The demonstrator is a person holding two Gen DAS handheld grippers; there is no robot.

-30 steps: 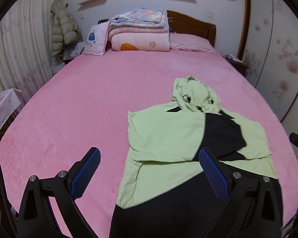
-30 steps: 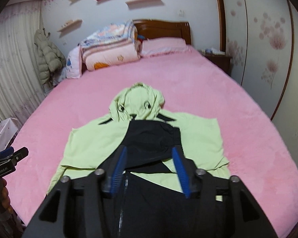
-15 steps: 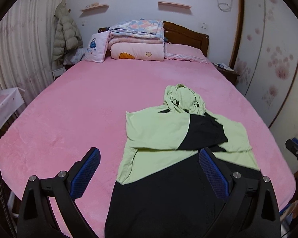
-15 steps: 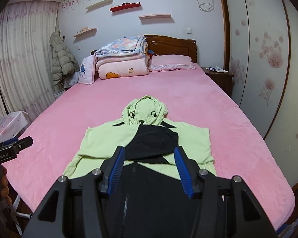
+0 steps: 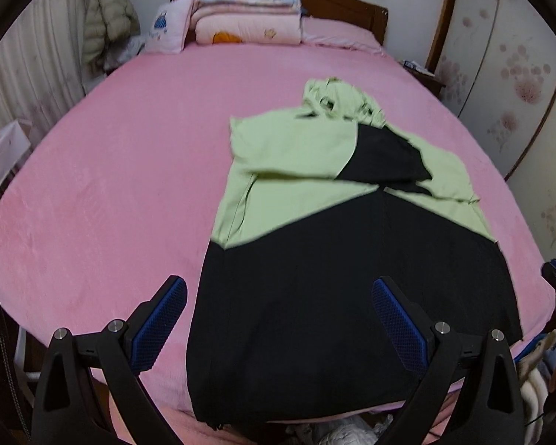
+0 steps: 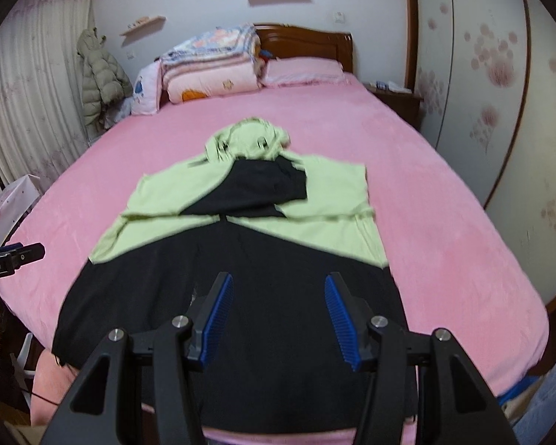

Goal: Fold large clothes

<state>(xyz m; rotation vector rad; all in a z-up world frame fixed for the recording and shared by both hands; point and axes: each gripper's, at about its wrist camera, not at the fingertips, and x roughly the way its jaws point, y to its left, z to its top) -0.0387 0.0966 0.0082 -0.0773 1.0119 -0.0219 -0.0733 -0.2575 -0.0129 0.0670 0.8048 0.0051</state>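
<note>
While the pink bed point(image 6: 444, 200) stretches toward its headboard, the green and black hooded jacket point(image 6: 241, 259) lies flat on it, long axis along the bed, hood toward the pillows, black hem at the near edge. Left gripper point(image 5: 278, 315) and right gripper point(image 6: 276, 311) hover with jaws open, empty.

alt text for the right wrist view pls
A green and black hooded jacket lies flat on a pink bed, sleeves folded in. The open right gripper hangs over its black hem, holding nothing; folded quilts sit by the headboard.
</note>
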